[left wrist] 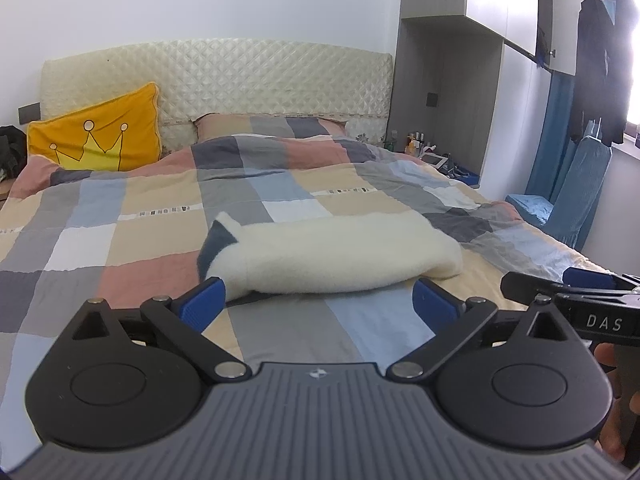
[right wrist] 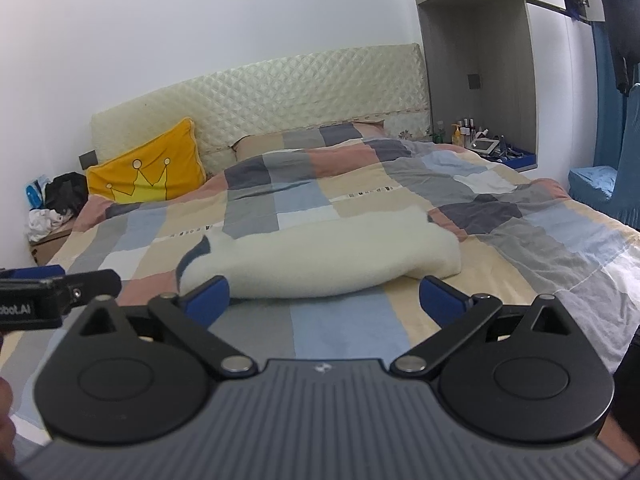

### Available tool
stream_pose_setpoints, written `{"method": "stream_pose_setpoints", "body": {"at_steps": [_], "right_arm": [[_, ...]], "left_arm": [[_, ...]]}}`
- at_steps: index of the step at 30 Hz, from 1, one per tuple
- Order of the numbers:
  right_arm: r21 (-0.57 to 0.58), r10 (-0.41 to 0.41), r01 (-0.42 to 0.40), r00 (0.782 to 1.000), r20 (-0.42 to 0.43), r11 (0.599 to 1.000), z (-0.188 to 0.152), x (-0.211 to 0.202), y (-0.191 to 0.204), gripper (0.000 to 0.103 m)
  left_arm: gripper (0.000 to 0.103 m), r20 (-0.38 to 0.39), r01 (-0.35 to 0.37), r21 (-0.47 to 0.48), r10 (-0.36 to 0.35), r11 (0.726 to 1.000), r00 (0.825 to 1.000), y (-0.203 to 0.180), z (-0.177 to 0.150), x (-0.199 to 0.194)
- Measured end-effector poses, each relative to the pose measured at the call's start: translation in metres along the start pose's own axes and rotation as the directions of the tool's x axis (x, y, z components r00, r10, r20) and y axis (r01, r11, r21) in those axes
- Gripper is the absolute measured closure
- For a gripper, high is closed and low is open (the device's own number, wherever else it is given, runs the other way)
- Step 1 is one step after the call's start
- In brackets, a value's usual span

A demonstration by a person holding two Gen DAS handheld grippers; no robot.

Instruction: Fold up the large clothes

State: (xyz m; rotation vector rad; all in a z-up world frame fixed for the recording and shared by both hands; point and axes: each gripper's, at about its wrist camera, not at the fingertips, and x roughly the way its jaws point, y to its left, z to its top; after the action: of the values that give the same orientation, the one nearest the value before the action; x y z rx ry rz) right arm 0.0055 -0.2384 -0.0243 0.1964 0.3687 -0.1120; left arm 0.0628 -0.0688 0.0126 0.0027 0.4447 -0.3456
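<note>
A cream fleece garment lies folded into a long bundle on the checked bed cover, a dark grey lining showing at its left end. My left gripper stands open just in front of the bundle, its blue pads wide apart and nothing between them. My right gripper is open too, close to the bundle's near edge with its blue pads clear of the cloth. Each gripper shows at the edge of the other's view: the right one and the left one.
The bed's patchwork cover spreads around the garment. A yellow crown cushion leans on the quilted headboard. A bedside niche with bottles and a blue-covered chair stand at the right. Dark clothes hang by the window.
</note>
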Motion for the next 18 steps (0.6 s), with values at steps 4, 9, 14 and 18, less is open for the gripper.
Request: {"method": "stream_pose_setpoints", "body": {"at_steps": [4, 9, 14, 18], "right_arm": [[-0.009, 0.002, -0.002, 1.000, 0.000, 1.000, 0.0000, -0.0006, 0.0032, 0.000], [-0.008, 0.004, -0.004, 1.000, 0.000, 1.000, -0.0009, -0.0020, 0.0042, 0.000], [-0.012, 0.005, -0.005, 1.000, 0.000, 1.000, 0.0001, -0.0026, 0.0038, 0.000], [-0.015, -0.004, 0.004, 1.000, -0.003, 1.000, 0.0008, -0.0022, 0.0023, 0.000]], "left_arm": [[0.001, 0.000, -0.004, 0.000, 0.004, 1.000, 1.000, -0.0002, -0.0007, 0.0000], [0.001, 0.001, -0.008, -0.002, 0.008, 1.000, 1.000, -0.0010, -0.0013, -0.0005], [0.001, -0.007, -0.019, -0.003, 0.019, 1.000, 1.000, -0.0025, -0.0027, 0.0020], [0.001, -0.011, -0.010, -0.011, 0.010, 1.000, 1.000, -0.0021, -0.0029, 0.0039]]}}
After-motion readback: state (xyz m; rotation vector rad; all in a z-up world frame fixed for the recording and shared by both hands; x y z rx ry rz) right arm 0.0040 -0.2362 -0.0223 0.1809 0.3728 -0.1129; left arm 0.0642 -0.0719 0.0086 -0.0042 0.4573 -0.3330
